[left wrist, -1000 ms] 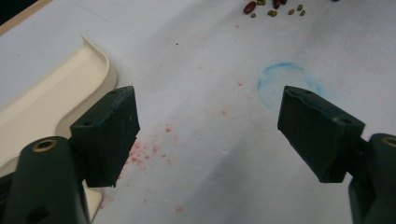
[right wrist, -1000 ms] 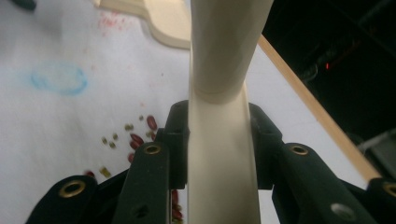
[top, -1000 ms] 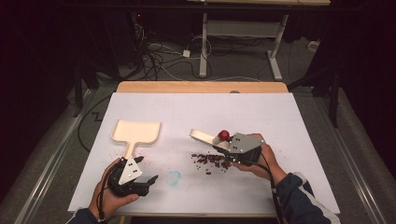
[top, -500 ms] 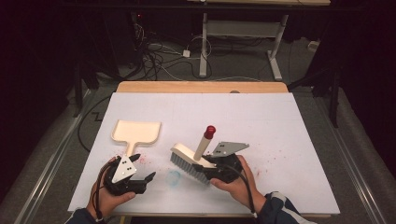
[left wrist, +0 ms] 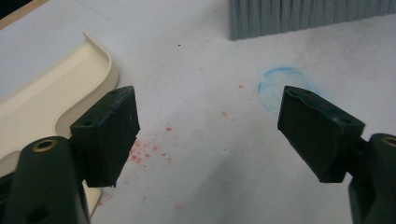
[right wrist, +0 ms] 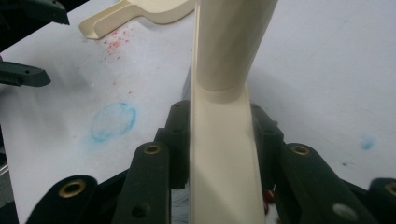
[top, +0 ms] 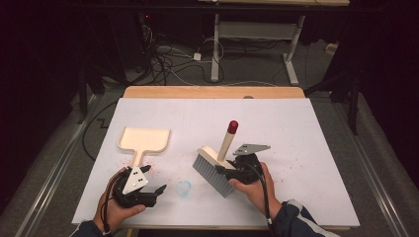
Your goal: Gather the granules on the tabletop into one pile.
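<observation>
Lowered leftward, right gripper [top: 228, 170] fingers clamp the brush [top: 217, 163]; left gripper [left wrist: 208, 130] fingers gape over red specks [left wrist: 140, 151].

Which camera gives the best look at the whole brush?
The high view: it shows the brush entire, grey bristles to red-tipped handle, clamped in the right claw. The right gripper view shows its cream back and handle up close; the left gripper view catches a strip of bristles at the top edge.
</observation>
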Demonstrator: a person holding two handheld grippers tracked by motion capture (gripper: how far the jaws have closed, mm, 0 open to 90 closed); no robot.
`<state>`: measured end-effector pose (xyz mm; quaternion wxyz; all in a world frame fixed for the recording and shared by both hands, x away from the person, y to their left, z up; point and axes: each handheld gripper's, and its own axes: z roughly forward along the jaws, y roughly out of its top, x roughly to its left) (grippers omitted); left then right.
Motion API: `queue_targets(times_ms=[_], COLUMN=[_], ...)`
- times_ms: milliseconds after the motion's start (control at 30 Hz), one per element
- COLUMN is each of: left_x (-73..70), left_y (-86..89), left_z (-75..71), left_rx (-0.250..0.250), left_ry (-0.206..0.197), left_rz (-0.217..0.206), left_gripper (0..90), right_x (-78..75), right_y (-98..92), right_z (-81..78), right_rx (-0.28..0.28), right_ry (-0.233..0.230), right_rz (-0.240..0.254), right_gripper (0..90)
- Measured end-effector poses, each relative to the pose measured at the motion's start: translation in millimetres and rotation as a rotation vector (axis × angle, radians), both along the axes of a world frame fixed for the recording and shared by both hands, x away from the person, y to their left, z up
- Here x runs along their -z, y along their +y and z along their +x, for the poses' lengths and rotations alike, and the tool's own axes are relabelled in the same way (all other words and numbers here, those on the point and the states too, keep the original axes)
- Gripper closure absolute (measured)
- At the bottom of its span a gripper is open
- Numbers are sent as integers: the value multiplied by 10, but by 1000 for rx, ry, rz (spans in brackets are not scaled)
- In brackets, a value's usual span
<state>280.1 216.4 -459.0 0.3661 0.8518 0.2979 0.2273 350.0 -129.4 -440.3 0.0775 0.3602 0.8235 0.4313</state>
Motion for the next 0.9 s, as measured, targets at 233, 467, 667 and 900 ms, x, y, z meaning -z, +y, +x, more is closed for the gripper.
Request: queue_targets(times_ms=[233, 467, 667, 900], left_x=[-1, 2, 0, 7], left_y=[0, -27, -26, -46], left_z=[6, 15, 9, 16], left_rx=[8, 16, 16, 19], left_ry=[-9, -9, -12, -10], left_rz=[6, 20, 22, 29], left_gripper=[199, 200, 200, 201], right_x=[-98, -314, -325, -151], right_y=[-227, -298, -325, -382], right_z=[9, -100, -313, -276], right_rx=[10, -208, -459, -638], right_ry=[-34, -161, -230, -237], right_rz=[15, 1, -95, -137], right_gripper=[676, 676, 675, 676])
